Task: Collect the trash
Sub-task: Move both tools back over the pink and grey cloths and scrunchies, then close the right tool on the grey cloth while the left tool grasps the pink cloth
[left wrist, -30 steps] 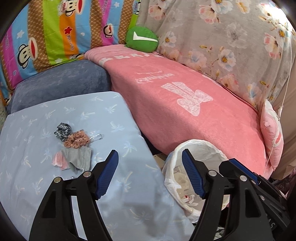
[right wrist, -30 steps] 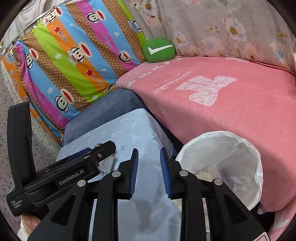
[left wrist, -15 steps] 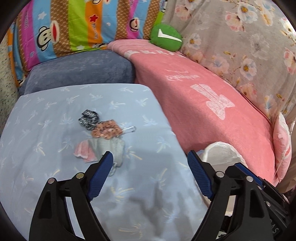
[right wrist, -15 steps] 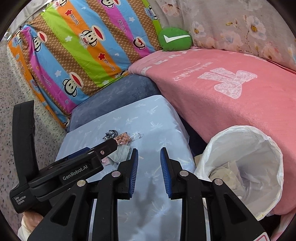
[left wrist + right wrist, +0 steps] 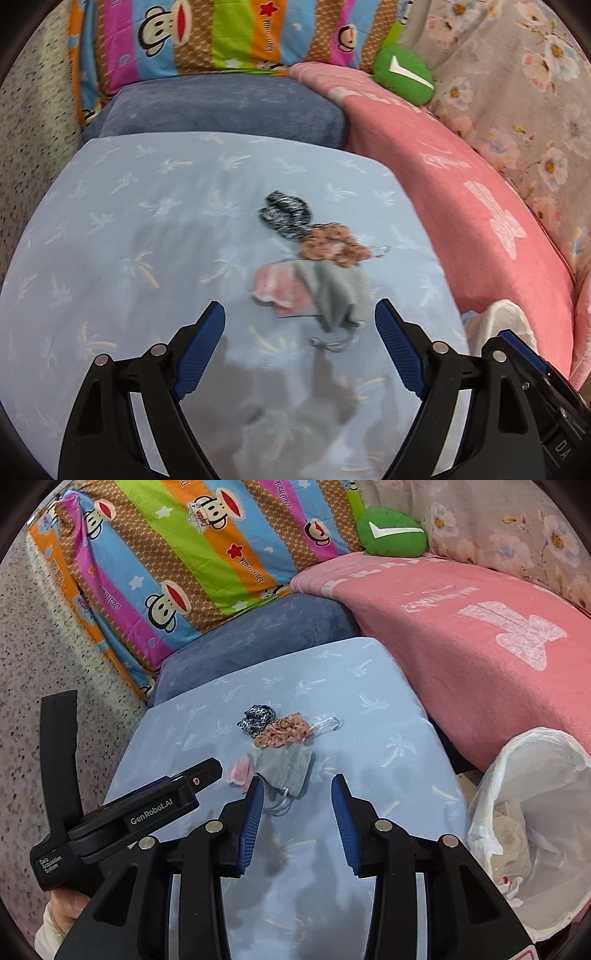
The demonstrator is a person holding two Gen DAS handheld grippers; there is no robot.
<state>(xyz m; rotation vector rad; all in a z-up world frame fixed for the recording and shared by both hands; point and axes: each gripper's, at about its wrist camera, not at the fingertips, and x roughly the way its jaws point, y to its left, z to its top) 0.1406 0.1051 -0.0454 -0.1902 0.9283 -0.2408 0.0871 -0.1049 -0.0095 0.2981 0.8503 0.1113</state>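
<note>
A small pile lies on the light blue cloth-covered table: a grey face mask over a pink mask, a peach scrunchie and a black-and-white scrunchie. My left gripper stands open just short of the grey mask, nothing between its fingers. My right gripper hovers near the mask's ear loops; its jaws are opening and hold nothing. A bin lined with a white bag sits to the right, with crumpled waste inside.
A pink blanket covers the sofa on the right, with a green cushion at its back. A blue-grey cushion and a striped monkey-print pillow lie beyond the table. The left gripper's body shows in the right wrist view.
Both grippers have swung from the bin toward the pile on the table and come lower and nearer. Both sets of jaws stand wider than before.
</note>
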